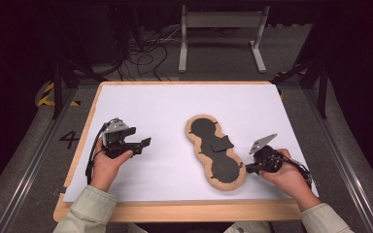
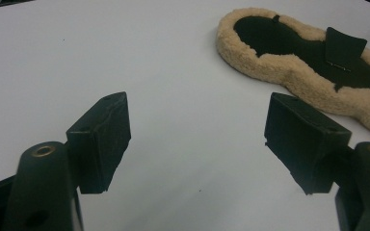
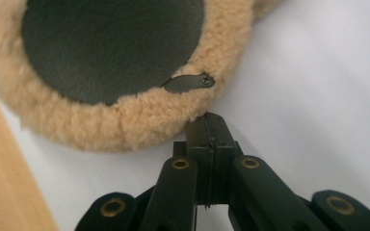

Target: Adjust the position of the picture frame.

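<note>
Pad: a peanut-shaped fleece pad (image 1: 217, 152), dark face up with a cream woolly rim, lies flat on the white table sheet (image 1: 165, 107), right of centre.
Long axis: it runs from the far middle of the table down toward the near right, so its near lobe ends just beside the right hand.
Strap: a dark flap (image 1: 222, 143) crosses the waist of the pad.
Tab: a small dark tab (image 3: 189, 83) sits on the fleece rim of the near lobe, just ahead of the right jaws.
Right gripper (image 1: 248, 167): jaws clenched together with nothing between them, tips at the woolly rim; contact cannot be told.
Left gripper (image 1: 144, 143): jaws spread wide and empty, well apart from the pad, which lies to its right.
Nearer hand: the right, by far.
Judgement: the tab looks like the likely grasp point, and the jaws would have to part first.
</note>
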### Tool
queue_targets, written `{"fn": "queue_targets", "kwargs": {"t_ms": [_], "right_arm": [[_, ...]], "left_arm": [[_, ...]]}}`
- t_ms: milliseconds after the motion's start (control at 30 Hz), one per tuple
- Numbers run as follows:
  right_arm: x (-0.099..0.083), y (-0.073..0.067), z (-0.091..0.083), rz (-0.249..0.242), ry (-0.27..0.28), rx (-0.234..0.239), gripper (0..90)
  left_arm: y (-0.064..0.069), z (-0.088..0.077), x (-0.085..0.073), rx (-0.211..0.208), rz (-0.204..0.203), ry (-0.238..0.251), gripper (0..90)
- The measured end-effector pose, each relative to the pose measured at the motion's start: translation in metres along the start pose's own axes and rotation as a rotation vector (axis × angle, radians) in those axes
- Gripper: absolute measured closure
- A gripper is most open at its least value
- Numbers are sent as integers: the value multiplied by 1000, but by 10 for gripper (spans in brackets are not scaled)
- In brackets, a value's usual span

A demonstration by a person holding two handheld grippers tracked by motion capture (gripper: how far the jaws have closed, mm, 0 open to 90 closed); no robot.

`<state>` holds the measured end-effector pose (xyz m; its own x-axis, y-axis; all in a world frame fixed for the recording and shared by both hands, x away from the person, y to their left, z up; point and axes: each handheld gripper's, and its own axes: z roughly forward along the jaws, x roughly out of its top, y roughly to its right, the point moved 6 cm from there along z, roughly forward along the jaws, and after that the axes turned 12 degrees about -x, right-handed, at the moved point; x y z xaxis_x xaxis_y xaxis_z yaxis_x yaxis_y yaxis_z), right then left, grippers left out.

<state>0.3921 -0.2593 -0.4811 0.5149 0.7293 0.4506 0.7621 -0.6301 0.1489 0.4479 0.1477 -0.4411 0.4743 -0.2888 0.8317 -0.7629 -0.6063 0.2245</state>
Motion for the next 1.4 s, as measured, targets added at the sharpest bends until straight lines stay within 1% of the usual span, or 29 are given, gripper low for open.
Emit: {"fn": "queue_targets", "kwargs": {"t_ms": [67, 100, 133, 333, 400, 433, 533, 567, 600, 633, 667, 700, 733, 767, 800, 833, 867, 900, 1000, 1167, 1233, 1267, 1300, 1333, 1400], "right_arm": [[5, -12, 1, -34, 5, 16, 900], [5, -12, 1, -34, 5, 16, 900], [8, -18, 2, -46, 8, 22, 900], [19, -39, 5, -103, 18, 50, 900], [22, -45, 6, -119, 19, 59, 900], [22, -45, 6, -119, 19, 59, 900], [30, -55, 8, -148, 25, 71, 900], [30, -55, 8, -148, 25, 71, 900], [36, -62, 10, -171, 31, 72, 900], [38, -65, 11, -180, 33, 78, 900], [38, -65, 11, -180, 33, 78, 900], [44, -71, 12, -200, 35, 85, 900], [47, -75, 13, -210, 36, 89, 900], [47, -75, 13, -210, 36, 89, 900], [54, -82, 16, -230, 42, 103, 900], [54, -82, 16, -230, 42, 103, 900], [61, -88, 18, -250, 45, 112, 900], [61, -88, 18, -250, 45, 112, 900], [73, -98, 24, -274, 60, 121, 900], [92, -109, 32, -305, 77, 138, 900], [98, -112, 35, -308, 85, 147, 900], [103, -114, 38, -309, 90, 150, 900], [106, -114, 39, -314, 91, 151, 900], [110, -115, 41, -318, 99, 156, 900], [118, -117, 46, -321, 104, 156, 900]], "left_arm": [[0, 0, 0, 1, 2, -1, 251], [0, 0, 0, 1, 2, -1, 251], [0, 0, 0, -2, -1, 2, 251], [0, -1, 0, -3, -1, -1, 251], [0, -1, 0, -2, 0, -1, 251], [0, -1, 0, -3, 0, -1, 251], [0, -1, 0, -4, 0, 0, 251], [0, -1, 0, -4, 0, 0, 251], [0, -1, 0, -4, 6, -2, 251], [0, -1, 0, -3, 5, -2, 251], [0, -1, 0, -3, 5, -2, 251], [0, -1, 0, -5, 3, -1, 251], [0, -1, 0, -3, 3, -3, 251], [0, -1, 0, -3, 3, -3, 251], [0, -1, 0, -3, 1, -3, 251], [0, -1, 0, -3, 1, -2, 251], [0, -1, 0, -5, 3, -2, 251], [0, -1, 0, -5, 3, -2, 251], [0, -3, 0, 0, 5, -3, 251], [-1, -8, -3, 11, 8, 0, 251], [-1, -10, -5, 16, -5, -4, 250], [-1, -12, -6, 18, 1, -5, 249], [-1, -13, -6, 21, -5, -2, 248], [-1, -15, -6, 29, 1, 1, 246], [-1, -17, -8, 28, -2, 5, 247]]}}
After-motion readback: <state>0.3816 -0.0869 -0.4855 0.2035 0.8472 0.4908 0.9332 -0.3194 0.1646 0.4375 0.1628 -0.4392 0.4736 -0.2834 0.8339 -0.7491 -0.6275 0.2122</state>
